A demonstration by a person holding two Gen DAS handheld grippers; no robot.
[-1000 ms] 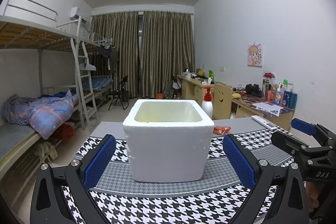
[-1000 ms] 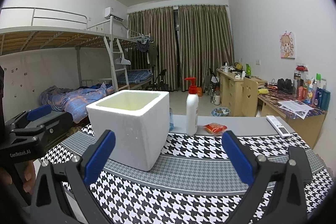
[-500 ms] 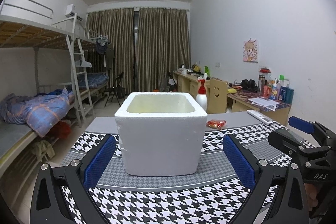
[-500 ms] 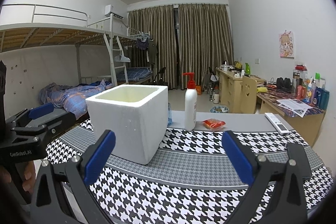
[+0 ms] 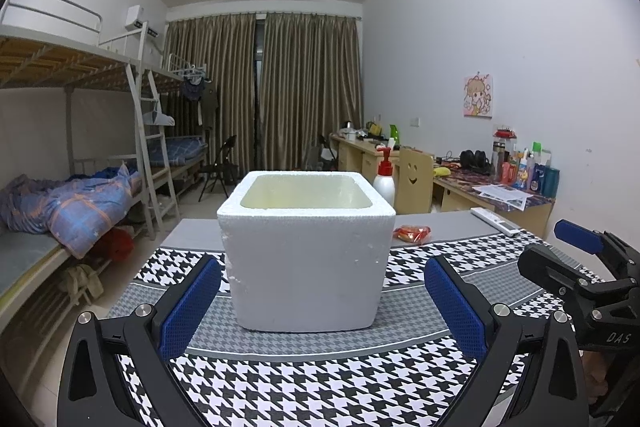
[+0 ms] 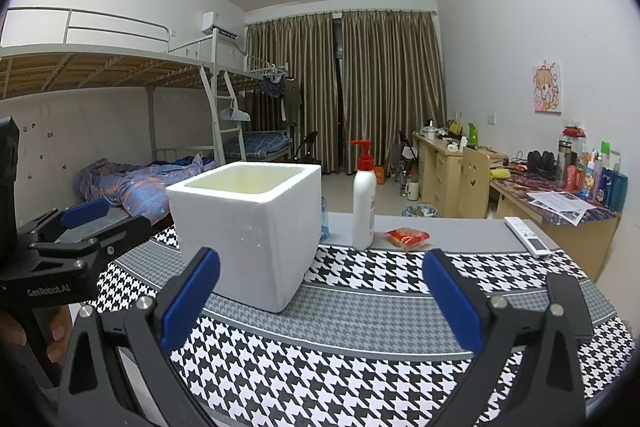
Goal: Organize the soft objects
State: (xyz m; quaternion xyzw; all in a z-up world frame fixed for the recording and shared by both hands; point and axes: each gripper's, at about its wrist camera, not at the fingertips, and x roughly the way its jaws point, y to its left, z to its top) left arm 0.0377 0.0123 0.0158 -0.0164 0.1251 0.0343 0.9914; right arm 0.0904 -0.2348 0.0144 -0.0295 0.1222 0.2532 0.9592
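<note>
foam box [image 5: 306,259]: grainy matt white | tablecloth [image 5: 320,387]: woven houndstooth cloth | pump bottle [image 6: 363,211]: smooth plastic

the white foam box [image 5: 306,255] stands right in front of your left gripper [image 5: 322,301] and blocks the way forward; its top is open. your right gripper [image 6: 320,297] has bare houndstooth cloth [image 6: 360,311] ahead. farther back, the pump bottle [image 6: 363,211], the red packet [image 6: 407,237] and the remote [image 6: 527,231] stand apart, with gaps between them.
</note>
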